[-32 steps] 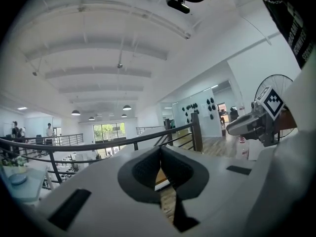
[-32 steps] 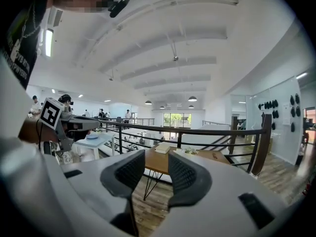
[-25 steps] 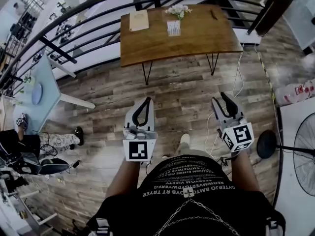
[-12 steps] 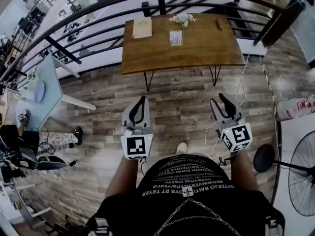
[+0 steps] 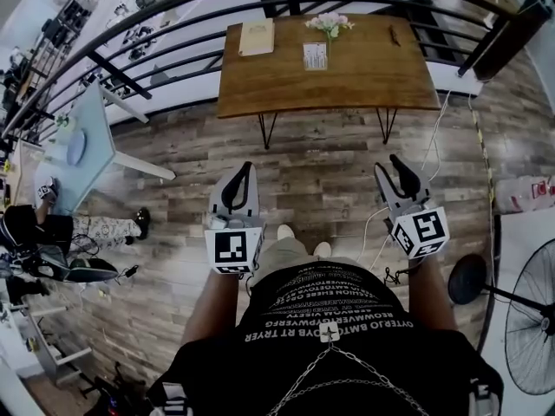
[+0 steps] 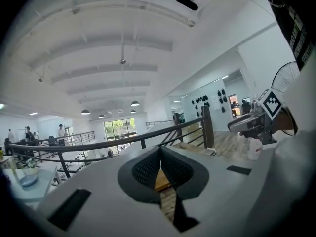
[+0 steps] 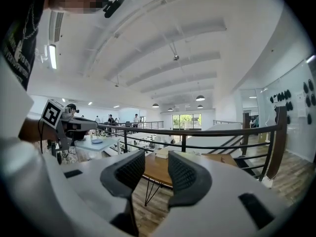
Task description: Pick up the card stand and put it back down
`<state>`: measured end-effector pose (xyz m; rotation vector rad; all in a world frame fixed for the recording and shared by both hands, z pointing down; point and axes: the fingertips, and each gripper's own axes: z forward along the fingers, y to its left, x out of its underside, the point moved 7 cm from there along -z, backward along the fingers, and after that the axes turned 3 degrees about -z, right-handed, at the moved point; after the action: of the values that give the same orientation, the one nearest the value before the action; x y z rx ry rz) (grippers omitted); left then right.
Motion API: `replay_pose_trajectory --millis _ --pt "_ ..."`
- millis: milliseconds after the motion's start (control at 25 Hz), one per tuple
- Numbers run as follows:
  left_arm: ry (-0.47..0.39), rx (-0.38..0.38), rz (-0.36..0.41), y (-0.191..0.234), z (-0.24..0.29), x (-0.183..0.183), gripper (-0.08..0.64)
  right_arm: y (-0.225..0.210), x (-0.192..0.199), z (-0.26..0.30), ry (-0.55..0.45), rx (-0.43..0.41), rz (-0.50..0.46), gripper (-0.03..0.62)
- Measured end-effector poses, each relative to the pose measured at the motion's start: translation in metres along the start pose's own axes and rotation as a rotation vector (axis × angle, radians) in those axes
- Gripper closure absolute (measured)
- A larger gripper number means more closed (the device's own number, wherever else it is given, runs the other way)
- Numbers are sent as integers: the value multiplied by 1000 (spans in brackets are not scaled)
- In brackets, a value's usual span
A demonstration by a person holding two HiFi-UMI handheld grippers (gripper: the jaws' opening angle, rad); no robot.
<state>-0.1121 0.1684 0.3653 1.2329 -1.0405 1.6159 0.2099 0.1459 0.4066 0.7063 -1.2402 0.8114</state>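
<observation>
Card stand [image 5: 315, 55] sits upright on the wooden worktop [image 5: 373, 72], at 12 o'clock in the head view and toward the far edge. Flowers [image 5: 329, 24] at its 1 o'clock, tan booklet [image 5: 257, 37] at its 9 o'clock. Not touched.

Step in hand looks like the approach. The person stands on the plank floor [image 5: 321, 159], well apart from the worktop, both tools aimed at 12 o'clock.

Left hand-held gripper [image 5: 245, 170]: pad tips touching, nothing between. Right hand-held gripper [image 5: 392, 167]: jaws apart, empty.

Next move: get to the worktop edge, then bring the right one in from the 6 o'clock side. The left must open first if used.
</observation>
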Motion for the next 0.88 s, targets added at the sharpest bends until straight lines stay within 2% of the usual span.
replay_pose_trajectory --millis 280,520,720,880 --pt "16 50 -21 3 -5 0 533 3 -1 -6 -3 26 6 442" --pt "5 90 -24 7 13 4 533 0 3 -4 6 67 2 442" --pt "12 136 -26 6 30 7 533 2 1 6 25 78 -7 442" --pt "1 142 -23 8 38 7 534 3 1 12 36 77 -16 442"
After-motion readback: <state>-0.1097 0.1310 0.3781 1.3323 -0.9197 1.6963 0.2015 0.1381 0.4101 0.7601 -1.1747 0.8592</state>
